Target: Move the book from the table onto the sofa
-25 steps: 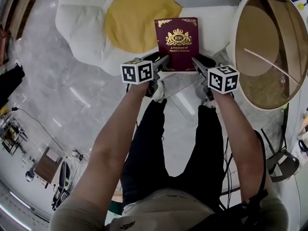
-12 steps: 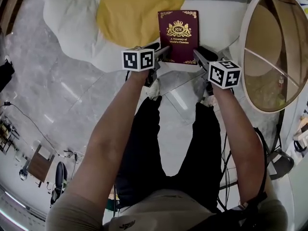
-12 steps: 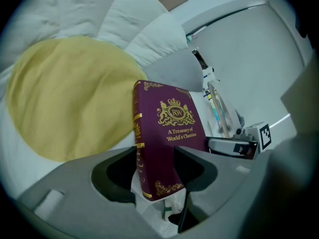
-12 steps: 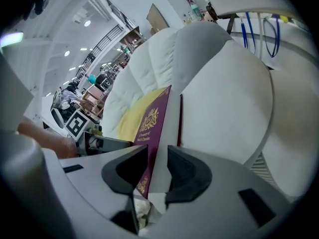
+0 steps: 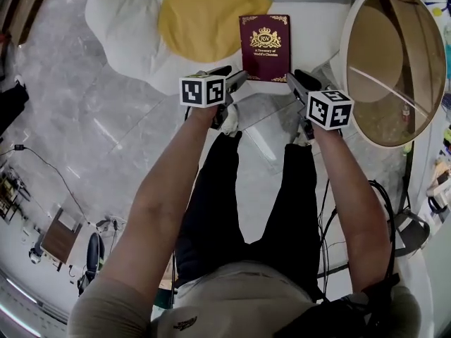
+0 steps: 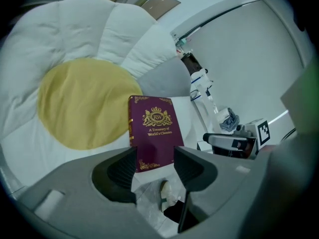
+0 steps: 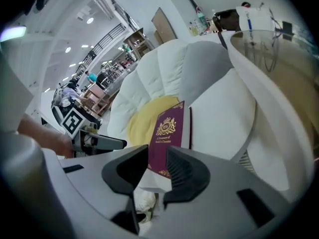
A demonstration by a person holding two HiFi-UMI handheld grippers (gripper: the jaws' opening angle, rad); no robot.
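Marble floor (image 5: 91, 118), flower sofa (image 5: 127, 20) under book (image 5: 265, 46), round table (image 5: 344, 55); left tongs (image 5: 238, 78), right tongs (image 5: 299, 82) both apart

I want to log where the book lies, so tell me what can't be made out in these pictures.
Book: in the right gripper view its near end sits partly behind the right gripper; its underside shows in no view.
Sofa: the head view's top edge cuts off its far side.
Things on the floor at lower left of the head view: too small to name.
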